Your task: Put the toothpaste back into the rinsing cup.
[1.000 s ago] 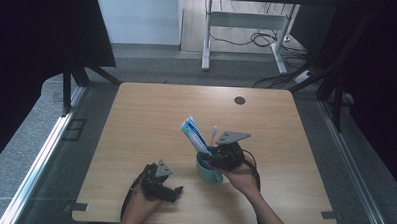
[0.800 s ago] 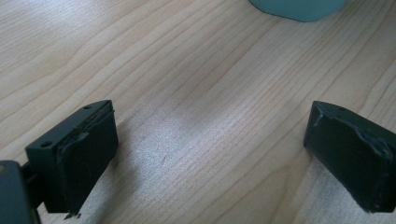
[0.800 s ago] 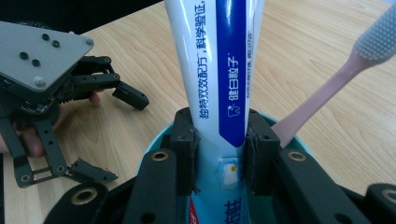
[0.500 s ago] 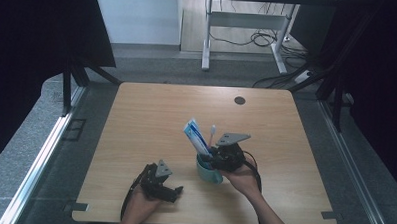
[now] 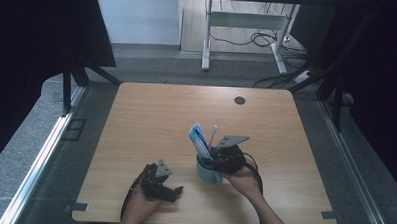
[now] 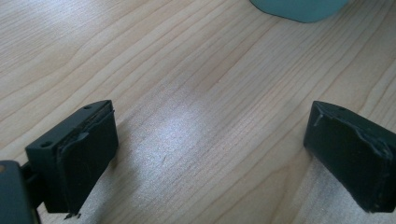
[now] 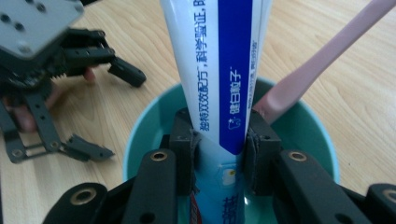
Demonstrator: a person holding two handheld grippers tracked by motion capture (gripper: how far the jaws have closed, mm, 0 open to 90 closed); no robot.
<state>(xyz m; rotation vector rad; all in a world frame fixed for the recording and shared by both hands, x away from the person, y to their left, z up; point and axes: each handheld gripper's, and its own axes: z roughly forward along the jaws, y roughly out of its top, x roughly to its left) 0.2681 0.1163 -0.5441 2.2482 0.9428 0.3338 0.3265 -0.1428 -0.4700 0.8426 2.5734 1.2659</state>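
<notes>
Your right gripper is hemmed inside the teal cup by the toothpaste tube and, seemingly touching, the pink toothbrush; your left gripper blocks the near left; the far table lies open.

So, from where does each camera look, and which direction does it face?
High view: above the person's side, looking forward and down on the table; both forearms enter from below, holding the left gripper and right gripper.
Left gripper view: rides the left gripper, facing bare wood; its fingers stand wide apart.
Right gripper view: rides the right gripper, looking into the cup; it clamps the toothpaste tube beside the pink toothbrush.
Shared: the cup appears in all three.
</notes>
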